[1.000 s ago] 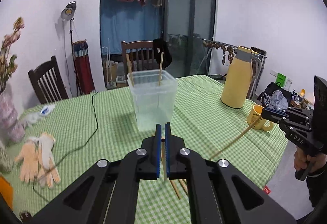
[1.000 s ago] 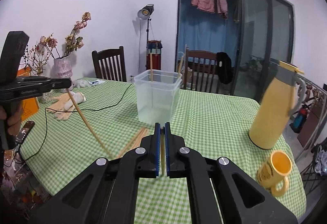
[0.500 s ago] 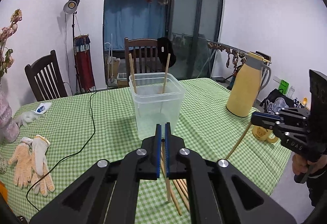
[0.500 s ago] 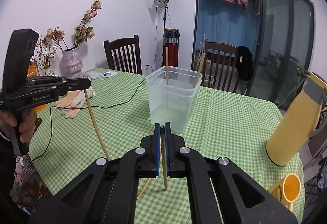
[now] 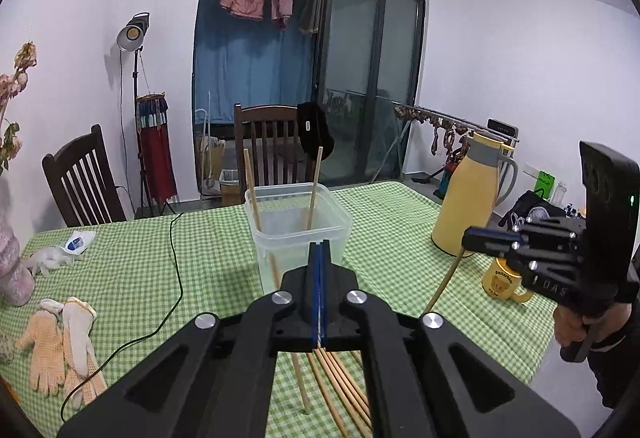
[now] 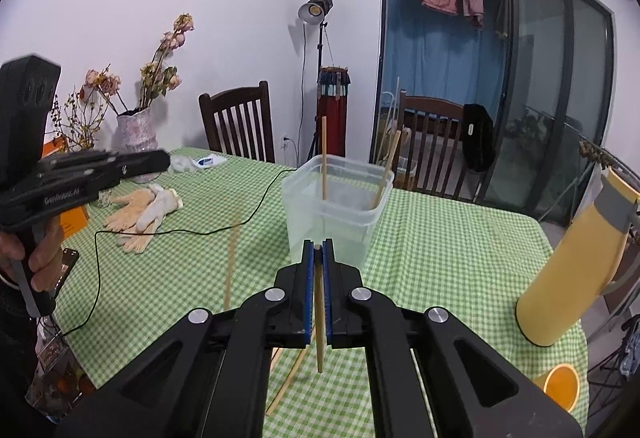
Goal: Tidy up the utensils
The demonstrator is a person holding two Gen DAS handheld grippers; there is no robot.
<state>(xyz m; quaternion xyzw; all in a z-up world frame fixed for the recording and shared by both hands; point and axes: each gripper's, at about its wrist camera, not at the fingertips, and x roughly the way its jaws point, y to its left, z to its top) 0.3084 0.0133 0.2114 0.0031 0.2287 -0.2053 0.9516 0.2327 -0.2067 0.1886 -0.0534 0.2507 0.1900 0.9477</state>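
A clear plastic tub [image 5: 298, 234] stands mid-table with two wooden chopsticks [image 5: 314, 188] leaning in it; it also shows in the right wrist view [image 6: 336, 214]. My left gripper [image 5: 320, 250] is shut on a chopstick [image 5: 300, 378] that hangs down in front of the tub. My right gripper [image 6: 317, 252] is shut on a chopstick [image 6: 319, 326] that hangs down. Several loose chopsticks [image 5: 344, 386] lie on the green checked cloth below the left gripper. The right gripper shows in the left wrist view [image 5: 476, 238], the left one in the right wrist view [image 6: 160, 160].
A yellow thermos [image 5: 466, 198] and yellow mug [image 5: 502, 280] stand at the right. Work gloves [image 5: 60, 346], a black cable [image 5: 174, 270] and a vase with flowers [image 6: 134, 134] are at the left. Chairs [image 5: 276, 146] stand behind the table.
Both grippers have risen with their chopsticks, which now hang clear of the pile on the cloth. The tub looks closer in both views.
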